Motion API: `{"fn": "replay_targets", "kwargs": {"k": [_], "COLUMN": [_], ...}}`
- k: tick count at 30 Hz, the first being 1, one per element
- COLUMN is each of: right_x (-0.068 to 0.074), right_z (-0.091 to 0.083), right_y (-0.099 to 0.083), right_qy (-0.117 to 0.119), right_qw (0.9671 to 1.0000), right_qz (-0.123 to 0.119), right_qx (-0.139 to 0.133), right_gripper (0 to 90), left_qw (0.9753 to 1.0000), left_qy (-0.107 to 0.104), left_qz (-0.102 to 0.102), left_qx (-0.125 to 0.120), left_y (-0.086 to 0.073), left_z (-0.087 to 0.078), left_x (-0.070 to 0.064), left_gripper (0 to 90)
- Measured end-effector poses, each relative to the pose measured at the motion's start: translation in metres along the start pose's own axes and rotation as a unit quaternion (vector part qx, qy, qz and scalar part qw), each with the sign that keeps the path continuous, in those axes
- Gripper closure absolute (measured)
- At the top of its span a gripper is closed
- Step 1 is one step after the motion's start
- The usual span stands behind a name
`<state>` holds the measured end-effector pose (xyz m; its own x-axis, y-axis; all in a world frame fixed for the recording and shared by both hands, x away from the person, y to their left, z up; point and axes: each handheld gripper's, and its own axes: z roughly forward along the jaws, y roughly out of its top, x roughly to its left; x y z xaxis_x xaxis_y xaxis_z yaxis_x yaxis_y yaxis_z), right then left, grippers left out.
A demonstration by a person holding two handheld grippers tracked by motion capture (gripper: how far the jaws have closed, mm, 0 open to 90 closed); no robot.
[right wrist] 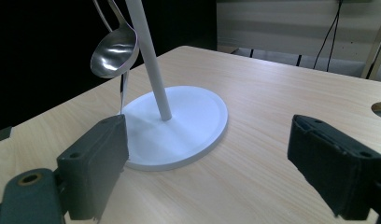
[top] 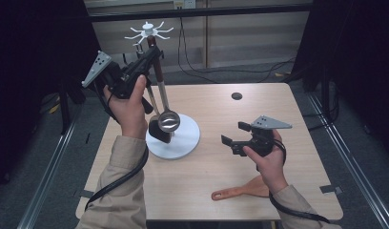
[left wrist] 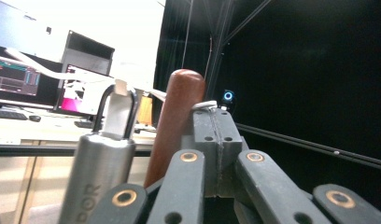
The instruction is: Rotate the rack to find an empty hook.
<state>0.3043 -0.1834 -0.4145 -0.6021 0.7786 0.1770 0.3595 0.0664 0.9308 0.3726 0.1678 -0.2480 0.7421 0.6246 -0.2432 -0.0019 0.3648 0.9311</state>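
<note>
The right tool (right wrist: 207, 158) gapes wide; the left tool (left wrist: 215, 126) pinches a ladle's wooden handle (left wrist: 175, 121), high view showing a spatula (top: 240, 190).

Premises: a laboratory recording bay. Evidence: black curtains (top: 35, 71) enclosing a wooden table (top: 221, 119), aluminium floor rails (top: 49, 167), loose cables (top: 192, 57) along the rear wall, and lit computer monitors (left wrist: 16, 79) on a neighbouring desk (left wrist: 34, 128).

I am seeing left gripper (top: 154, 53) raised, gripping a brown utensil handle (top: 152, 44) by the white rack (top: 173, 138) | ladle (top: 168, 120) hanging | right gripper (top: 234, 136) hovering open | wooden spatula (top: 240, 190) lying on table (top: 221, 114)
</note>
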Motion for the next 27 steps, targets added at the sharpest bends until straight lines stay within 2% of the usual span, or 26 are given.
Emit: {"fn": "replay_targets", "kwargs": {"k": [2,6,12,18,23,27], "right_x": [0.000,0.000,0.001,0.003,0.002,-0.001], "right_z": [0.000,0.000,0.003,0.004,0.003,0.001], "right_y": [0.000,0.000,0.000,0.000,0.001,0.000], "right_qy": [0.000,0.000,0.004,0.006,0.005,0.005], "right_qw": [1.0000,1.0000,1.0000,1.0000,1.0000,1.0000], "right_qz": [-0.002,-0.001,-0.004,-0.006,-0.008,-0.004], "right_qx": [-0.003,-0.002,-0.001,0.002,-0.002,-0.002], "right_gripper": [12.2,12.2,12.2,12.1,12.1,12.1], "left_qw": [1.0000,0.9997,1.0000,0.9999,0.9999,1.0000], "left_qy": [0.003,0.009,0.002,-0.009,-0.009,-0.008], "left_qz": [0.002,-0.004,0.008,0.003,-0.005,-0.002], "left_qx": [0.000,-0.021,-0.003,0.011,0.002,0.003], "left_y": [0.001,0.006,0.006,-0.004,-0.001,0.001], "left_z": [-0.003,-0.009,-0.009,0.004,0.014,0.016], "left_x": [0.002,0.006,0.002,-0.001,-0.001,-0.003], "left_gripper": [90.0,90.0,90.0,90.0,90.0,90.0]}}
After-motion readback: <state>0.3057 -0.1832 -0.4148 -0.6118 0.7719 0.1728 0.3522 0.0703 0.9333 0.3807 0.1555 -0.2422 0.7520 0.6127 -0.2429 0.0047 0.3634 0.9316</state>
